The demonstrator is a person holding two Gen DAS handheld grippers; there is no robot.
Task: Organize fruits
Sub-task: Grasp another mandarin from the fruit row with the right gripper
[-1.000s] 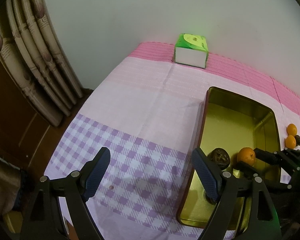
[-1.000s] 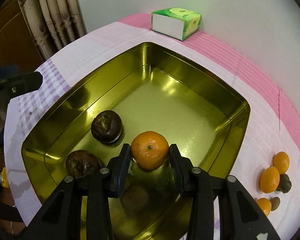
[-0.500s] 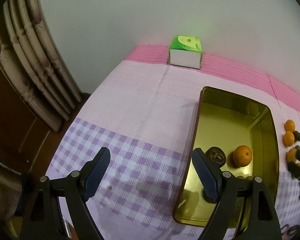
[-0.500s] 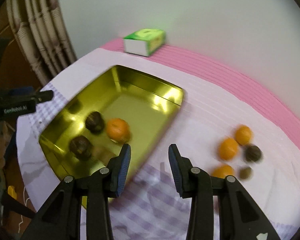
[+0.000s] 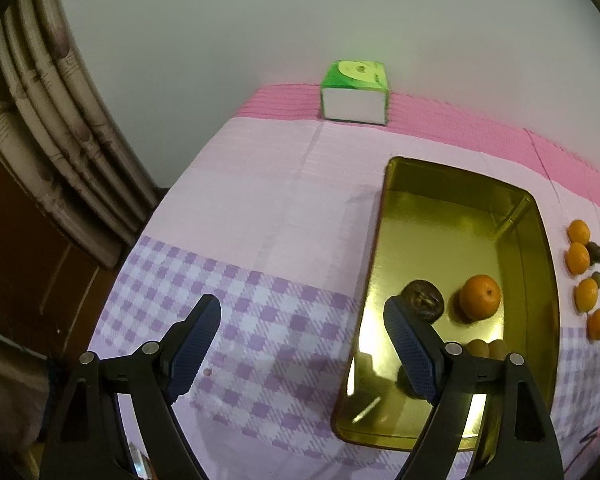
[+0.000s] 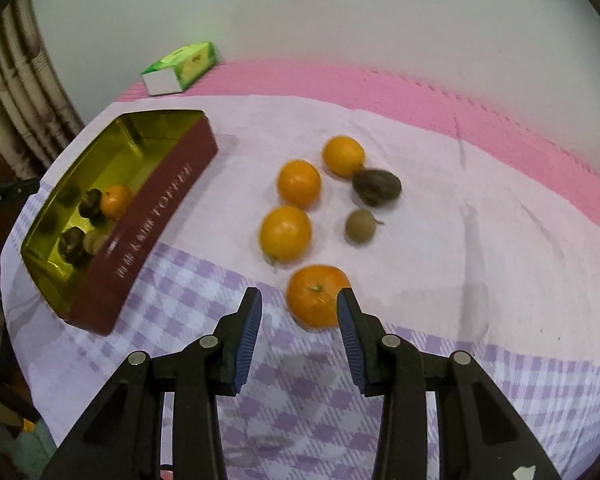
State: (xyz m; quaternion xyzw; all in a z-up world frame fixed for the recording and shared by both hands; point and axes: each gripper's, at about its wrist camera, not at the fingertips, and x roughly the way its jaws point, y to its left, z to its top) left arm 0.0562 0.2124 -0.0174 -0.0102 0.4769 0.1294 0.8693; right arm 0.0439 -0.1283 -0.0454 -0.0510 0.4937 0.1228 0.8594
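Right gripper (image 6: 299, 312) has its fingers parted w/ nothing held; nearest orange (image 6: 317, 295) sits on the cloth (image 6: 440, 264) just ahead, closer to the right finger (image 6: 350, 334), may be touching it, can't tell. Beyond that, three more oranges (image 6: 286, 233) and two dark/green fruits (image 6: 376, 187) in a loose cluster, farther ahead of the tips. Tin (image 6: 152, 216) lies ahead and to the left of the fingers, red outside, gold inside, w/ one orange (image 6: 115, 201) and a few dark fruits in it. Tissue box (image 6: 180, 67) far ahead-left by the wall.

Left gripper (image 5: 302, 334) is spread wide, empty, above the checked part of the cloth. Its right finger (image 5: 410, 354) overlaps the tin's near-left part in view; dark fruit (image 5: 423, 306) just past that tip, orange (image 5: 480, 296) to its right. Loose fruit row (image 5: 580, 258) is outside the tin, far right of the fingers
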